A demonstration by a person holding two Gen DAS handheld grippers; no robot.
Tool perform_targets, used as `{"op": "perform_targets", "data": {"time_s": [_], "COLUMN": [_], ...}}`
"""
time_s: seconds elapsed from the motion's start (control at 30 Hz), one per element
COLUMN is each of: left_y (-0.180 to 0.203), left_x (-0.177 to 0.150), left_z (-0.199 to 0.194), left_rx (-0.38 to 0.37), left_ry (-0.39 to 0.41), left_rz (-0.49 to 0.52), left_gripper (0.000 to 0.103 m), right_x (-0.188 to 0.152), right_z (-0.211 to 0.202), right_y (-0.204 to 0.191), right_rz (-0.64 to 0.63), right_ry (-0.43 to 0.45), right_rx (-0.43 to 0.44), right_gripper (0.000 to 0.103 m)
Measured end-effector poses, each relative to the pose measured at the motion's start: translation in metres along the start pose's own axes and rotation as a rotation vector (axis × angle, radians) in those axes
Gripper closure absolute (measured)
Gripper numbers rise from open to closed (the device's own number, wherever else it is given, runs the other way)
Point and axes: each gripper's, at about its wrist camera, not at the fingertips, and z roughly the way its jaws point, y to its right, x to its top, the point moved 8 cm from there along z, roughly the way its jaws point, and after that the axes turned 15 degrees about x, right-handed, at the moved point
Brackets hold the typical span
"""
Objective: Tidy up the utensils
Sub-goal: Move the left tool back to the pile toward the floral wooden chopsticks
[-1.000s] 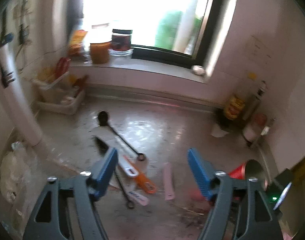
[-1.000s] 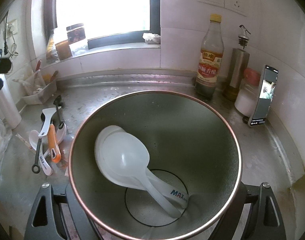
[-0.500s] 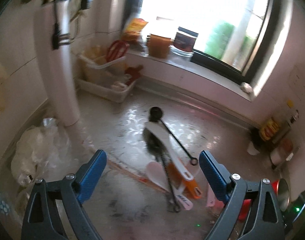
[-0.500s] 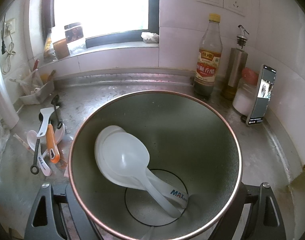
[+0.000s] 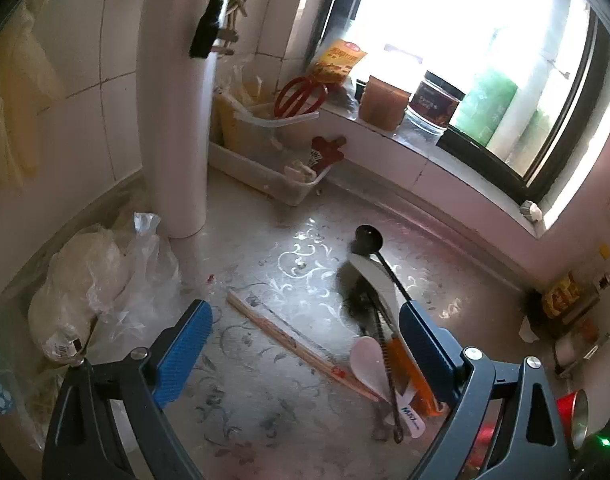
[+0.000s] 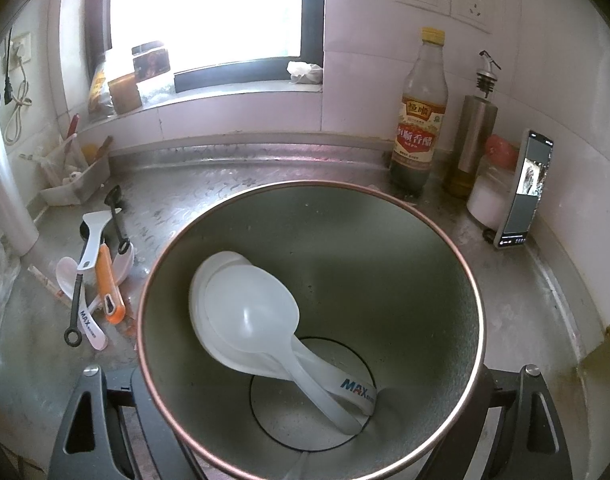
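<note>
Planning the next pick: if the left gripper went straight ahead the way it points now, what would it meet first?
Probably the bare patterned counter, beyond the chopsticks. The left gripper has open jaws; the utensil pile lies by its right finger. Depth is unclear.

Right tongs (image 6: pixel 305 420): fingertips hidden behind metal cup (image 6: pixel 405 240), bottom frame edge cuts cup rim. Spoon handles (image 6: pixel 345 396) overlap, count unclear. Left view: right finger (image 5: pixel 425 344) covers orange peeler (image 5: pixel 419 384); red cup (image 5: pixel 573 408) partly hidden lower right.
</note>
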Motion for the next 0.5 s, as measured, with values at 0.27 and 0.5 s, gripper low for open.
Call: {"op": "perform_targets", "data": {"time_s": [0.27,0.5], "left_y": [-0.001,-0.004], "left_x": [-0.008,0.001], "left_z": [0.007,0.013], "left_rx": [-0.065,-0.071], "left_ry": [-0.005,0.0], "left_rz": [0.0,-0.013], "left_gripper": [0.008,0.008], "right_x": [-0.001,-0.002], "right_z": [0.0,-0.001], "right_y": [-0.002,-0.001], "right_rz": [0.0,0.004], "right_ry": [-0.002,-0.003], "right_rx": [-0.006,-0.002], "right_gripper": [0.013,0.013]}}
